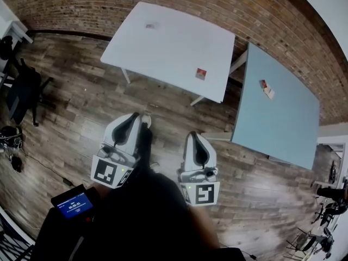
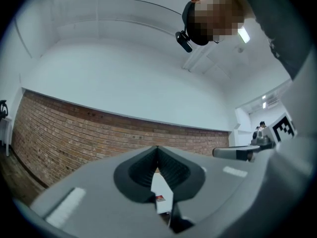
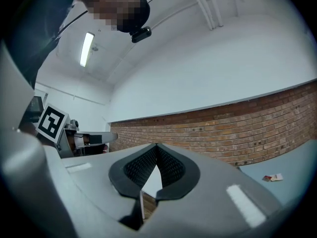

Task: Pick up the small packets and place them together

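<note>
White table (image 1: 163, 42) and blue-grey table (image 1: 283, 118) stand beyond my left gripper (image 1: 132, 117) and right gripper (image 1: 194, 135), both clenched shut on nothing. The small packets lie apart: a red packet (image 1: 201, 74) near the white table's front edge, a pale packet (image 1: 151, 25) far back, a third packet (image 1: 266, 88) on the blue-grey top.

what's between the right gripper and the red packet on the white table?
Head view: just bare wood floor, then the white table's near edge and a leg. Nothing else between the right gripper and the red packet.
</note>
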Demonstrator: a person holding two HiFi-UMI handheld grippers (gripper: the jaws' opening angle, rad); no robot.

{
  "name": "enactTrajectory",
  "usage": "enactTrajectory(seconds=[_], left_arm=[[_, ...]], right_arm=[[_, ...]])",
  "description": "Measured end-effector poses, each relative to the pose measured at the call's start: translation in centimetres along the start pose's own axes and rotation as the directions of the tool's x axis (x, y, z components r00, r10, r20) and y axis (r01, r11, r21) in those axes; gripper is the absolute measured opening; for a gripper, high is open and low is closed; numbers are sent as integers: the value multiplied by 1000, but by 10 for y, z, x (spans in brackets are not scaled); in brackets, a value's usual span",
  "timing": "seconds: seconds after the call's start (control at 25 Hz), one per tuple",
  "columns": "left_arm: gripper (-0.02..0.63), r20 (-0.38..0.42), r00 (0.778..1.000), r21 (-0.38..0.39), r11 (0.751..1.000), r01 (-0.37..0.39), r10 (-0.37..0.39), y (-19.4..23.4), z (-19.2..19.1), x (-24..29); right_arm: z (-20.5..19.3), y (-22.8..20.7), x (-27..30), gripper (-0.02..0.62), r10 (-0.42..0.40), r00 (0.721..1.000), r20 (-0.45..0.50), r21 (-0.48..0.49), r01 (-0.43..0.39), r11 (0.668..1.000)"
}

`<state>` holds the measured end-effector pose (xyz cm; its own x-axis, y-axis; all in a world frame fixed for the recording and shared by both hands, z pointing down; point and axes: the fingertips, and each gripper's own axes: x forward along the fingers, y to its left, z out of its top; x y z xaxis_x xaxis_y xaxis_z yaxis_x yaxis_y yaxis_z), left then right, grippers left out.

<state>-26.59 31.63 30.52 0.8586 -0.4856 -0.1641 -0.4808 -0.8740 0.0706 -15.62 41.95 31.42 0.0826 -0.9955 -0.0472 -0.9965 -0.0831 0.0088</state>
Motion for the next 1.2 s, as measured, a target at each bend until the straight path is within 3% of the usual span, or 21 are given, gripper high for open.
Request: enactTrajectory(seconds=[0.36,0.6,0.72,0.92,1.2], left_arm=[[0,-12,992,-41,991,124,-125,40,-8,119],[0,-19,978,18,978,209,-209,77,-13,188],[0,-27,970,-8,970,241,-241,90,-18,213],[0,-53,971,-50,972,231,-234,106,-29,241],[0,-58,984,-66,984,167,-171,112,-37,280]], right_arm=[[-14,-61,102,3,-85,993,-83,-26,83,996],[-17,-98,170,3,-145,984,-106,-68,138,988],[-22,-114,189,3,-169,978,-121,-74,161,984],[-52,-150,205,3,-205,955,-213,-61,197,979],[-88,-195,224,3,-182,940,-288,-70,169,983]])
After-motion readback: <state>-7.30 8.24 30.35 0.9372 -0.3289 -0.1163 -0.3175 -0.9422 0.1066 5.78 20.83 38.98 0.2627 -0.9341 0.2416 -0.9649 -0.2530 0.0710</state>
